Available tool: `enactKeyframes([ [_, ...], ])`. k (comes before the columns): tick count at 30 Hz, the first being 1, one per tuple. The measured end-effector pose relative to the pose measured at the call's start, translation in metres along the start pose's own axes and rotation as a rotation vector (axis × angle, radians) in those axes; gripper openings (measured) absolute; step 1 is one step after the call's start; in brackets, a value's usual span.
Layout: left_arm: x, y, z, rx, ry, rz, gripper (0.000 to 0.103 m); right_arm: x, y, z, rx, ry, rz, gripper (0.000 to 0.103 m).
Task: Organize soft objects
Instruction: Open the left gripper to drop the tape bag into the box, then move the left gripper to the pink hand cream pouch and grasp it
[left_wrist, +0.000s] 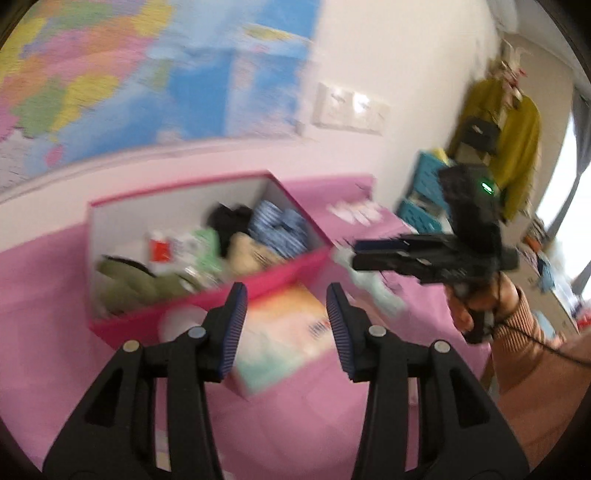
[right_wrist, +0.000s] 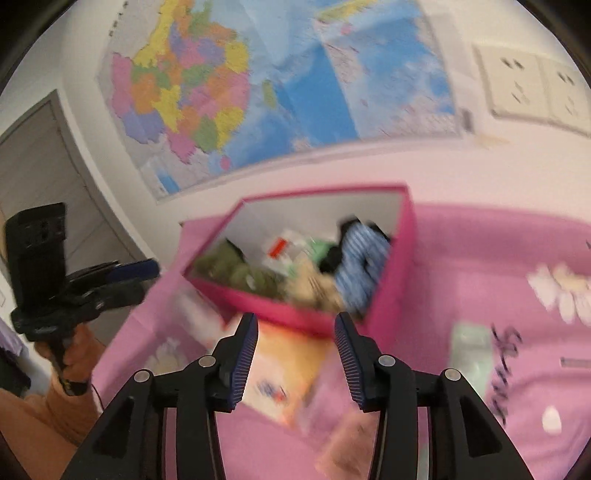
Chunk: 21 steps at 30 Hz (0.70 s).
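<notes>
A pink open box (left_wrist: 288, 273) (right_wrist: 388, 295) stands on a pink-covered surface (left_wrist: 55, 332). It holds soft things: a blue striped cloth (left_wrist: 280, 229) (right_wrist: 362, 266), a black cloth (left_wrist: 229, 221), an olive green piece (left_wrist: 129, 280) (right_wrist: 236, 273), a beige piece (left_wrist: 251, 254) and packets. An orange, white and teal soft pack (left_wrist: 284, 339) (right_wrist: 284, 373) lies in front of the box. My left gripper (left_wrist: 286, 306) (right_wrist: 144, 273) hovers open above that pack, gripping nothing. My right gripper (right_wrist: 295, 325) (left_wrist: 356, 254), held in a hand (left_wrist: 480, 306), is open too and empty.
A mint-green item (right_wrist: 469, 347) (left_wrist: 376, 288) and a peach one (right_wrist: 343, 443) lie on the pink cover right of the pack. A wall map (right_wrist: 258, 92) and sockets (left_wrist: 351, 110) are behind the box. Blue crates (left_wrist: 424, 192) and a hanging yellow garment (left_wrist: 517, 147) stand at the right.
</notes>
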<state>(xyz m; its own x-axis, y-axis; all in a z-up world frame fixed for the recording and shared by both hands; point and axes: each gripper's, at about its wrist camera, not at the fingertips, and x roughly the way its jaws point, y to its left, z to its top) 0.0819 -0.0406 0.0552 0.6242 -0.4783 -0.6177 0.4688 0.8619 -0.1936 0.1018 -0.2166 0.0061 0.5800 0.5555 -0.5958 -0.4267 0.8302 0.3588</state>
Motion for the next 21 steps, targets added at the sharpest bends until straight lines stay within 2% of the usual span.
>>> enactKeyframes([
  [6, 0.029, -0.036, -0.031, 0.025, 0.105, -0.114, 0.046, 0.001, -0.036, -0.043, 0.101, 0.081, -0.061, 0.045],
  [11, 0.06, -0.055, -0.056, 0.005, 0.204, -0.145, 0.046, 0.005, -0.059, -0.069, 0.172, 0.123, -0.083, 0.045],
  [17, 0.08, -0.06, -0.069, -0.034, 0.263, -0.184, 0.046, 0.016, -0.077, -0.064, 0.203, 0.112, -0.062, 0.045],
  [21, 0.086, -0.06, -0.077, -0.066, 0.29, -0.195, 0.046, 0.03, -0.082, -0.064, 0.205, 0.142, -0.052, 0.045],
])
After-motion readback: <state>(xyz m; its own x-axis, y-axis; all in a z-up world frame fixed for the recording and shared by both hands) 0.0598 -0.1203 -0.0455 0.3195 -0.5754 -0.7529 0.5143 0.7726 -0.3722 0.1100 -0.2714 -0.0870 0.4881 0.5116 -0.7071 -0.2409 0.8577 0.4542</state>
